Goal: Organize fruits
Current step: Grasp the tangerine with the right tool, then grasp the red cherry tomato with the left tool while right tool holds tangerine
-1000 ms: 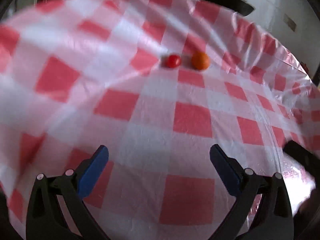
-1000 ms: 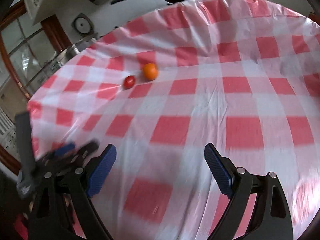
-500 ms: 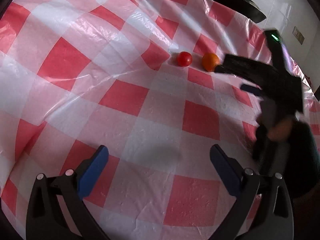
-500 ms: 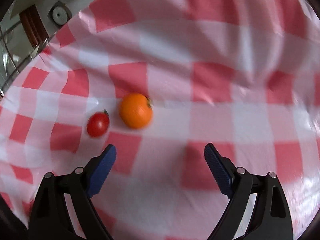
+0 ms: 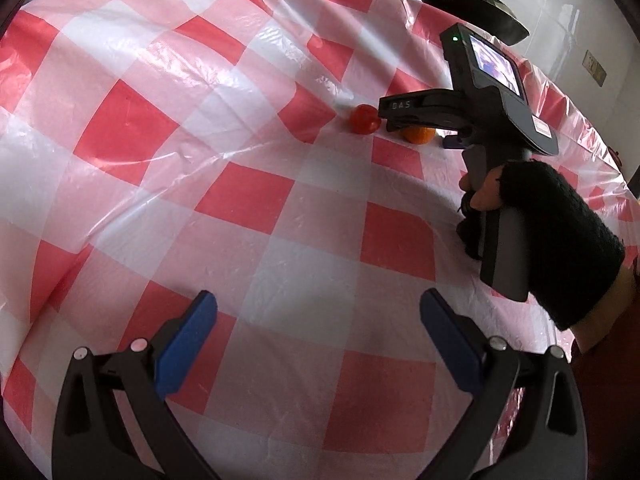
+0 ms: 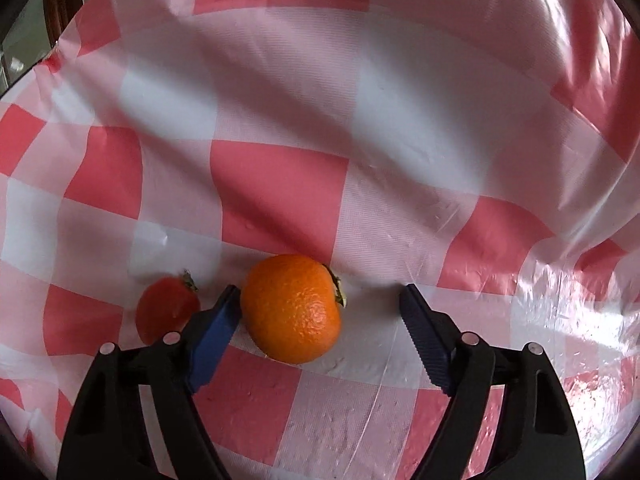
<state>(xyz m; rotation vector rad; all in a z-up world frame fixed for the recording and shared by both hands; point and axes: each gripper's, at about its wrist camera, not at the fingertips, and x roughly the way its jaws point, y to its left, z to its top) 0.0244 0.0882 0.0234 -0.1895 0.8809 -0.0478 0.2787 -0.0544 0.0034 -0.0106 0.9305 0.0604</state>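
Now the orange (image 6: 292, 308) sits between my right gripper (image 6: 320, 320) fingers, jaws spread, left pad touching it; 1.0 s ago it lay far ahead. Tomato (image 6: 166, 312) just outside left. Left gripper (image 5: 316, 320) hangs released, well back. Grasp imminent, I judge.

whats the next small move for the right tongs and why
Probably close the right tongs on the orange. They are open with the orange between the pads: the left pad sits against it, the right pad stands apart. The tomato lies outside, so closing should catch only the orange.
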